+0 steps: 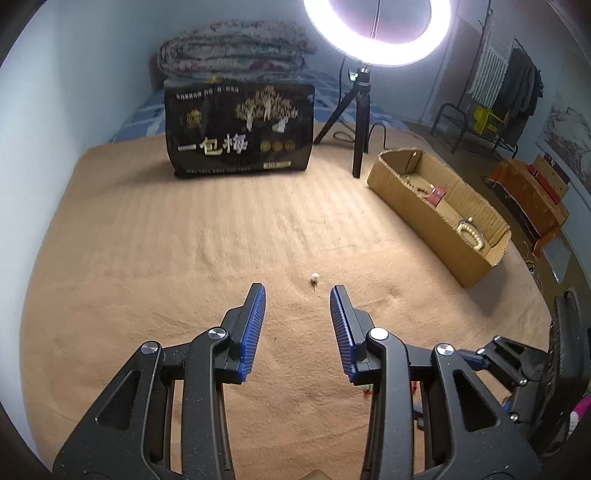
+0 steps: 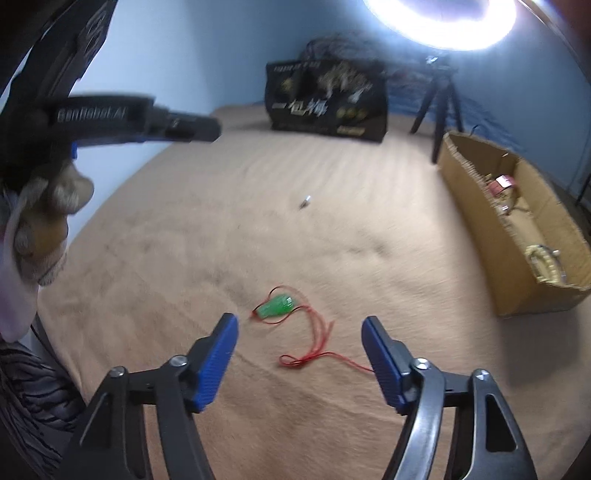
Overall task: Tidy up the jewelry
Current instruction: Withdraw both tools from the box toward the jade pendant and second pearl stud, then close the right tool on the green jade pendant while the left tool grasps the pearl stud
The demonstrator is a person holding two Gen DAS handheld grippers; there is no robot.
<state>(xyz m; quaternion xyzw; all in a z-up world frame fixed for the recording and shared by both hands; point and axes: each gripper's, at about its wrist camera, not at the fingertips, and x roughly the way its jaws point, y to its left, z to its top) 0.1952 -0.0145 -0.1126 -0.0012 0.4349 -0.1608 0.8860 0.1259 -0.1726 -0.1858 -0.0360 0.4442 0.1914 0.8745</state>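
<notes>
1. Left wrist view: the left gripper is seen with its blue pads apart and nothing between them. It is pitched down toward the tan blanket.
2. A small pearl stud is noted lying on the blanket just beyond the fingertips, roughly on the line of the gap. It is untouched. The alignment is judged to be a deliberate approach to this piece.
3. Right wrist view: the right gripper is likewise seen with its pads apart, clamped on nothing. A green pendant on a red cord lies on the blanket; the pendant sits just ahead of the tips, while the looped cord trails back into the gap without contact. This gripper is judged to be positioned for that pendant.
4. The cardboard box is taken as the landmark. It stands open-topped on the blanket, to the right of both grippers and farther away than either loose piece. A pale beaded bracelet lies at its near end; a small red item and further beads lie toward its far end. The box is judged to be the collecting place, which would explain its open top and ready reach.
5. Both loose pieces lie well apart from the box, to its left.
6. Beyond the box, a ring light on a tripod and a black printed bag are recorded; neither appears involved.
</notes>
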